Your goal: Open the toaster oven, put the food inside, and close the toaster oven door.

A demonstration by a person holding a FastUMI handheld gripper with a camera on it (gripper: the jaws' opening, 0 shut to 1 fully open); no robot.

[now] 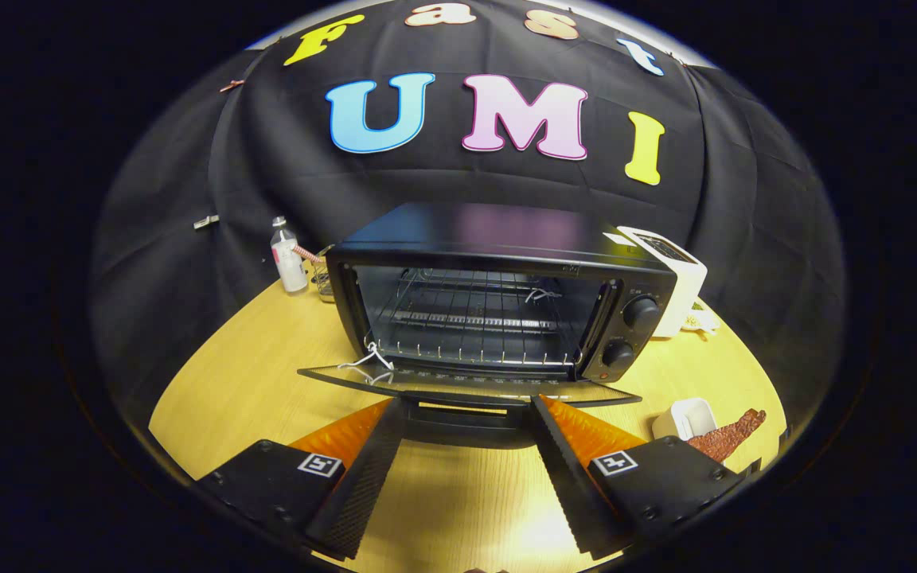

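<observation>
Gripper view: the toaster oven (498,302) sits at twelve o'clock from the gripper (466,430), its door (466,387) dropped flat and open, the wire rack (466,318) bare inside. The fingers (367,465) are spread wide, nothing between them, their tips right at the door's handle (466,426) — whether they touch it, I cannot tell.

So the opening looks done; the loading is what's left. The food, a reddish-brown strip (729,434), lies on the wooden table (228,374) at about three o'clock from the fingers, touching or just beside a small white dish (685,418). Behind the oven at one o'clock stands a white appliance (677,270); at ten o'clock, a small bottle (290,256).

The risks from here: swinging toward that strip, the right finger could clip the door's corner and jolt the oven. The strip lies flat and looks thin, so the fingers may skid over it or shove it into the dish. A white cord (367,360) hangs at the door's left hinge and could snag.
</observation>
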